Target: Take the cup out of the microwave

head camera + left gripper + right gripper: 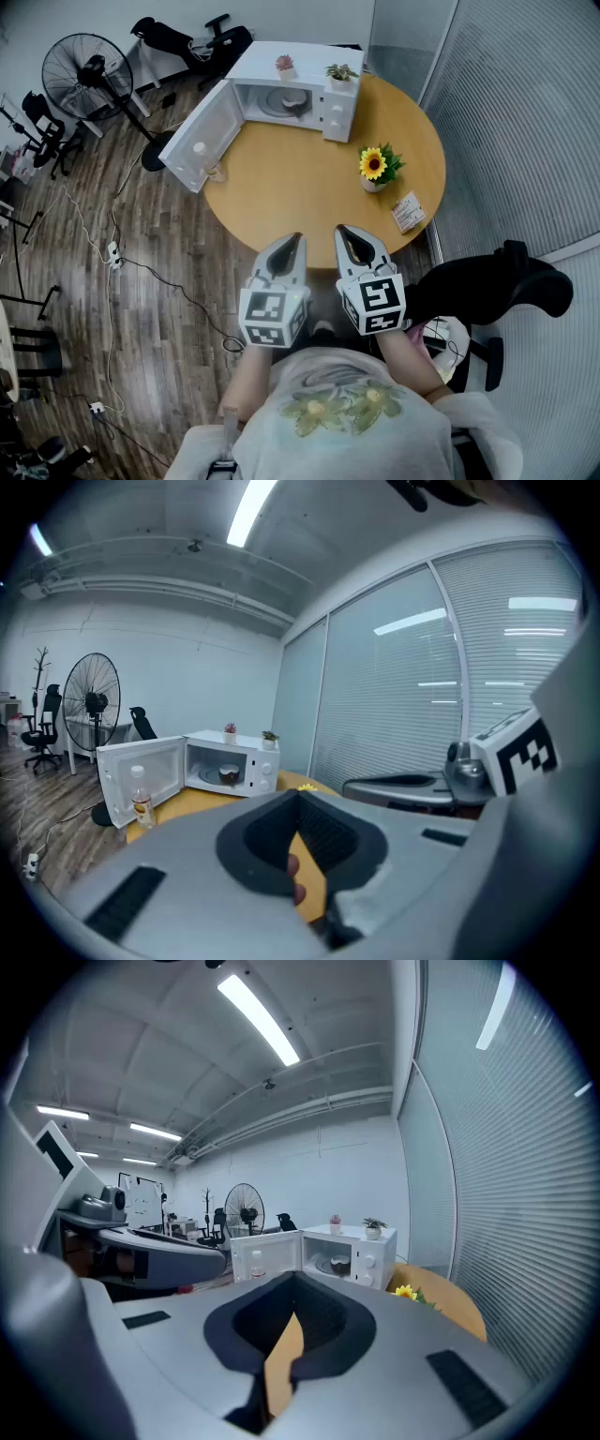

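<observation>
Our left gripper [298, 236] and right gripper [342, 228] are closed and empty at the table's [300, 187] near edge; next we reach for the microwave's [281, 62] cup [291, 101].

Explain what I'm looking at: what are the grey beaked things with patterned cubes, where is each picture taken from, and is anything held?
There is no robot here. A person holds a two-jaw gripper in each hand, and the patterned cubes are part of those grippers. The head view looks down from the person's head and shows the left gripper and right gripper at the near edge of the table. The other two views each look along one gripper's own jaws. Both grippers are shut and empty. On the round wooden table stand a white microwave with its door open and the cup inside, a small bottle by the door, a potted sunflower and a small packet.
</observation>
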`<state>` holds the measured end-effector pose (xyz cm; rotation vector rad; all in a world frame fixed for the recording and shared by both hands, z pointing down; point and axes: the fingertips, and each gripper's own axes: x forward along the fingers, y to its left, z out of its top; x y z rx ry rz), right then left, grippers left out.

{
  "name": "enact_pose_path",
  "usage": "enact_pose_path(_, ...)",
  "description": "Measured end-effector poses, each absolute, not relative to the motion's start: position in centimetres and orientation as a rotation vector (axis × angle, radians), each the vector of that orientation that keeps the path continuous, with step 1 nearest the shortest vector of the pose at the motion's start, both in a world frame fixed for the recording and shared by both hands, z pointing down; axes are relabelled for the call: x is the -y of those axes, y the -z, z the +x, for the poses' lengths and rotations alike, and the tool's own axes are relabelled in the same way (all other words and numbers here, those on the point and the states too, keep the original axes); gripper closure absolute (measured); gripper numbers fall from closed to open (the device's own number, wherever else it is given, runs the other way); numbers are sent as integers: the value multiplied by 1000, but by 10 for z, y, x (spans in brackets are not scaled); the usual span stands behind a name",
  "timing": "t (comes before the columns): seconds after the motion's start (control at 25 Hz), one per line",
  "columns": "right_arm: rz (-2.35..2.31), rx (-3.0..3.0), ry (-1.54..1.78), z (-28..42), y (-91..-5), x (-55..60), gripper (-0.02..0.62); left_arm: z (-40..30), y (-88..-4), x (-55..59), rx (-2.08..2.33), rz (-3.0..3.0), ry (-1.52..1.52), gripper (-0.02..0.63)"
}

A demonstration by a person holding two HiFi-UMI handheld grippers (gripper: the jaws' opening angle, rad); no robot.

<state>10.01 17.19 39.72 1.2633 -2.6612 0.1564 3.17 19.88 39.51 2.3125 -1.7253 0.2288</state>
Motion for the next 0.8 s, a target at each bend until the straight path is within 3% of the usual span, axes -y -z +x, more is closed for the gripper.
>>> enact_pose_path(0.8, 1273, 2583, -222, 65, -422, -97, 577, -20, -422, -126, 1654, 2289, -276, 604)
